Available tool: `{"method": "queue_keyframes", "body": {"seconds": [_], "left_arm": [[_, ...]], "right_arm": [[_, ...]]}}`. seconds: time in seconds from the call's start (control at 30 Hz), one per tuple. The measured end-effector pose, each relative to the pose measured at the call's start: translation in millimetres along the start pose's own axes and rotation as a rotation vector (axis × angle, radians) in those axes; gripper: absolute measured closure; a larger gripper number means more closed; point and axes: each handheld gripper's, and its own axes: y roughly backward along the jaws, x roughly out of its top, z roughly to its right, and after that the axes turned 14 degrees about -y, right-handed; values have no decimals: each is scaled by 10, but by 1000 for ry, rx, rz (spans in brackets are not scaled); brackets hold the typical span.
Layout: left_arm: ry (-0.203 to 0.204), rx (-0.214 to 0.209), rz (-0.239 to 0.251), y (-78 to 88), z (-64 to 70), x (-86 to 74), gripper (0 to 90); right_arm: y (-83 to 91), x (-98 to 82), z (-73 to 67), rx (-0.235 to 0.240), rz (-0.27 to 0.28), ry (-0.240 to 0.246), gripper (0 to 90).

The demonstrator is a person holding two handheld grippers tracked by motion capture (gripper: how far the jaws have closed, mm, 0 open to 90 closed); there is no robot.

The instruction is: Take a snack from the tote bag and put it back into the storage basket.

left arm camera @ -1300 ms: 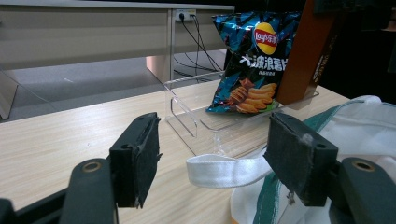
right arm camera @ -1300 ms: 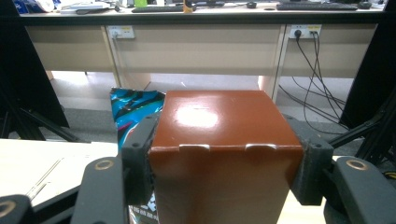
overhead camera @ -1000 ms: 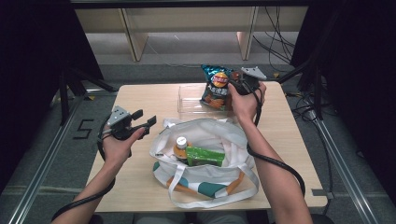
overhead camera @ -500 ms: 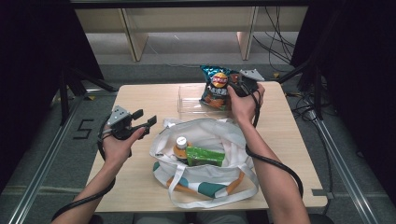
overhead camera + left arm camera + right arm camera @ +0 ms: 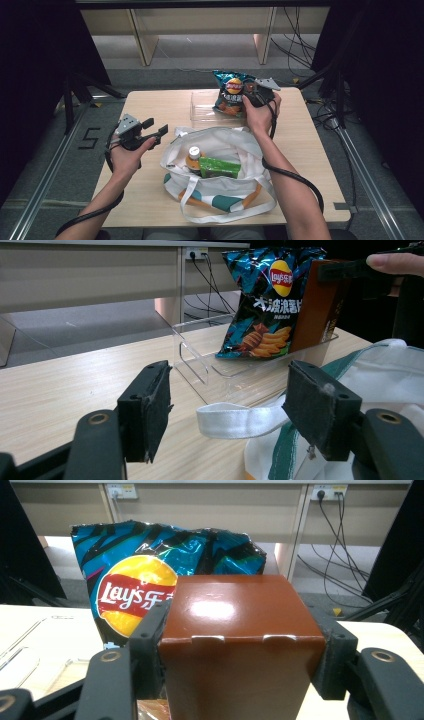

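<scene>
Right gripper [image 5: 235,665] stays clamped on the brown box [image 5: 240,645], upright in the clear tray [image 5: 202,107] beside the chip bag [image 5: 230,92], barely shifted from a second ago. Left gripper [image 5: 235,415] unchanged: released, hovering left of the tote [image 5: 225,145].

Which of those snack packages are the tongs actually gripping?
The brown carton, squeezed between the right tongs in the clear tray. The blue Lay's chip bag stands free beside it; the green carton lies in the tote.
</scene>
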Motion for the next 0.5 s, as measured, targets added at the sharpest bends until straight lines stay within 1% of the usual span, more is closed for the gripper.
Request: {"method": "queue_keyframes", "body": {"seconds": [0.03, 0.07, 0.1, 0.17, 0.2, 0.23, 0.3, 0.33, 0.37, 0.43, 0.47, 0.5], "left_arm": [[-7, -1, -1, 0, -7, 2, 339], [-5, 1, -1, 1, -7, 4, 339], [5, 3, 0, 2, -1, 6, 339], [-5, 2, 4, 5, -5, 11, 339], [-2, 3, 3, 8, -3, 12, 339], [3, 4, 2, 11, -1, 13, 339], [4, 5, 2, 12, -1, 13, 339], [3, 4, 1, 12, 1, 13, 339], [-4, 2, 2, 8, -3, 11, 340], [-5, 1, -2, 3, 2, 6, 340], [-4, 0, -2, 1, 6, 4, 340], [-7, -1, -1, 0, 5, 4, 340]], "right_arm": [[8, 5, -15, 3, -12, -17, 386], [1, 17, 6, 10, -12, 11, 385], [5, 10, -12, 0, -15, -8, 384], [3, 10, -7, 0, -12, 2, 381], [3, 9, -11, -1, -13, -3, 379], [0, 10, -10, -4, -13, 5, 376], [2, 8, -17, 0, -31, -13, 372], [3, 6, -18, 1, -29, -13, 372], [1, 1, -6, 0, -19, 7, 372], [-5, 7, 8, 4, -17, 23, 368], [8, 0, -14, -1, -23, -20, 365], [7, 4, -3, 0, -18, -8, 361]]}}
